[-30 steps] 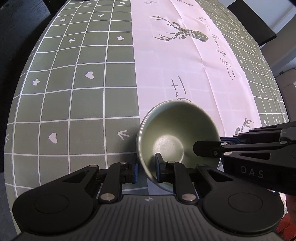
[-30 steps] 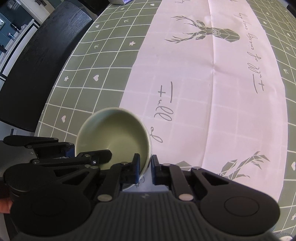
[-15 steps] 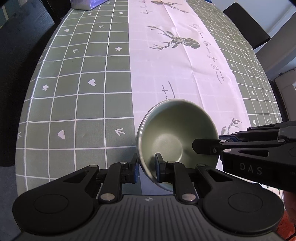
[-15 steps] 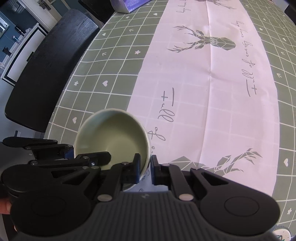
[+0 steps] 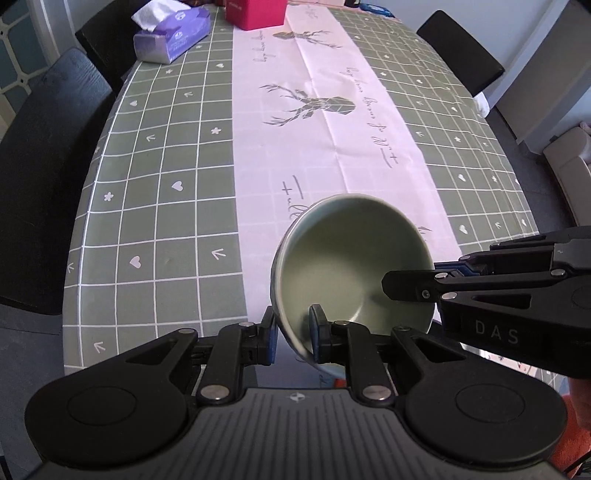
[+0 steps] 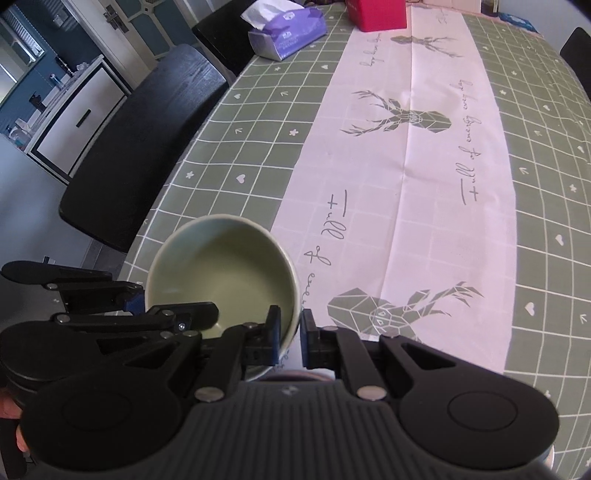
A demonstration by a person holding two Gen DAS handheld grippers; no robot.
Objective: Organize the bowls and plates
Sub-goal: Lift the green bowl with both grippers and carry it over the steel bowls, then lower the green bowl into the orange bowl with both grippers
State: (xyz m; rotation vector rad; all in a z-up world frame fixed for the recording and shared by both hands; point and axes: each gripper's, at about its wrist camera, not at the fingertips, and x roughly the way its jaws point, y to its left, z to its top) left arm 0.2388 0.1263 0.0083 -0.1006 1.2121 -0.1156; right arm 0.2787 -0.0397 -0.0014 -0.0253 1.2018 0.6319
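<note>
A pale green bowl (image 5: 351, 258) hangs in the air above the near end of the table, gripped from two sides. My left gripper (image 5: 292, 334) is shut on its near-left rim, one finger inside and one outside. In the right wrist view the same bowl (image 6: 221, 273) is at lower left, and my right gripper (image 6: 291, 339) is shut on its right rim. The right gripper (image 5: 417, 286) reaches in from the right in the left wrist view; the left gripper (image 6: 147, 306) shows at the bowl's left side in the right wrist view. The bowl is empty.
The table wears a green checked cloth (image 5: 155, 192) with a pink deer-print runner (image 5: 332, 122). A purple tissue box (image 5: 171, 35) and a red box (image 5: 256, 13) stand at the far end. Dark chairs (image 6: 140, 147) line the left side, another chair (image 5: 461, 51) stands at far right.
Both grippers have risen with the bowl between them, so the table now lies farther below and its far end with the tissue box has come into view.
</note>
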